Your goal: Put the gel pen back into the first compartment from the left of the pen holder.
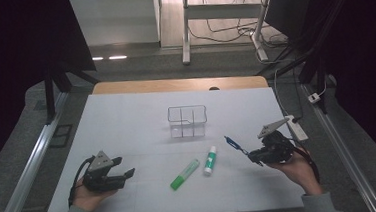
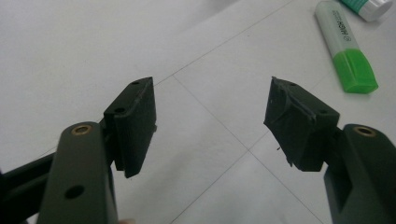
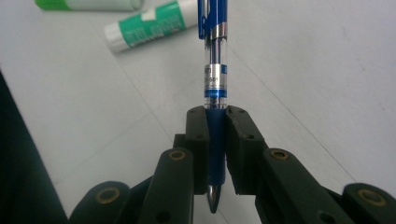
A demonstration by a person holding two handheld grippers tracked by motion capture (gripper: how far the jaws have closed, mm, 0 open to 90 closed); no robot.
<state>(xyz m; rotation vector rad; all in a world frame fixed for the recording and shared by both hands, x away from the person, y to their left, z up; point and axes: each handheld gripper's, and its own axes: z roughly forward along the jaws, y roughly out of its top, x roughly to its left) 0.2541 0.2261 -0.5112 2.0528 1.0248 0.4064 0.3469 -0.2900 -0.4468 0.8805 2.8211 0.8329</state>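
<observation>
Right gripper view has the right gripper [image 3: 215, 151] clamped on a blue pen [image 3: 214, 88], its pads pinching the rubber grip section near the writing tip, which pokes back toward the camera while the long clear barrel and clip stick out ahead. That is a grip close to one end, so my worry is leverage: the pen could pivot or slide between the pads if it knocks against something, and its far end would swing wide near the wire basket [image 1: 187, 121] standing farther up the table [image 1: 127, 120]. Held in the air above the white surface, it would roll away if dropped.

The left gripper [image 2: 210, 116] rests with its fingers wide apart over bare table, holding nothing.

Beyond the pen lie a glue stick [image 3: 149, 25] and a green highlighter [image 2: 348, 44], side by side and close enough to be bumped by a low pass.

Writing: the highlighter reads "HIGH" followed by letters I cannot make out; the pen's band carries small print too fine to read.
</observation>
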